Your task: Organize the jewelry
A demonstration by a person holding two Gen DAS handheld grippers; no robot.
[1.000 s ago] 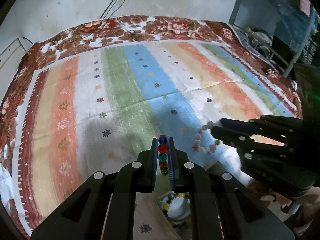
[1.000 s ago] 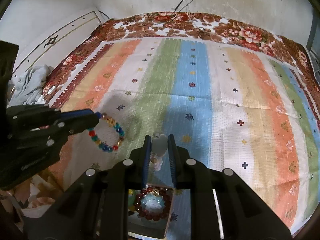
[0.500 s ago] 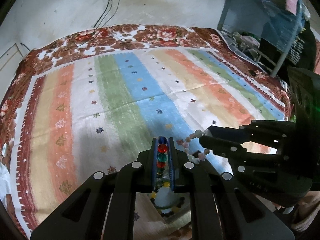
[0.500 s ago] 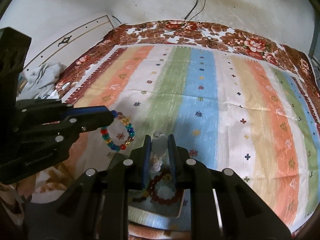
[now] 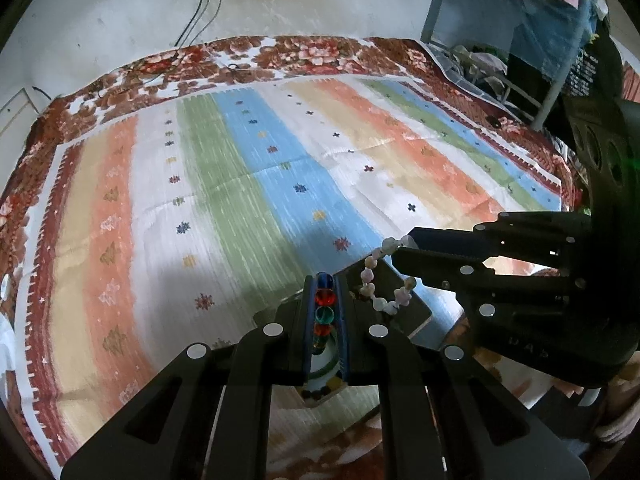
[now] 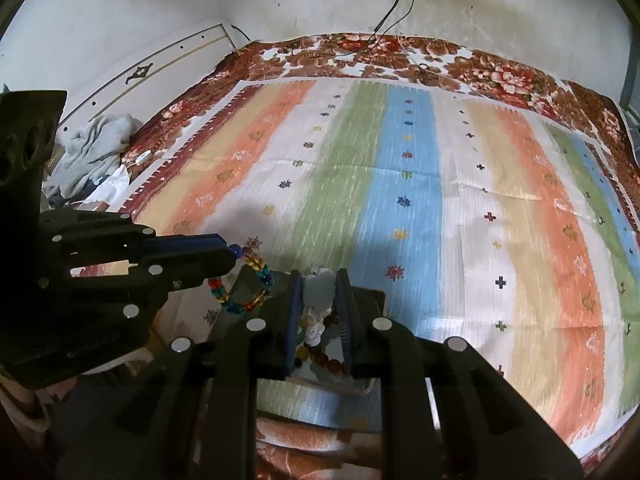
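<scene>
both tongs point(image 5: 325, 280) point(image 6: 318, 276) tilted downward, side by side, each clamping a bracelet point(image 5: 324, 298) point(image 6: 318, 286)

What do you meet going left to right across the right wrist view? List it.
grey cloth heap → left gripper → multicoloured bead bracelet → pale bead bracelet in the right gripper → striped mat
</scene>
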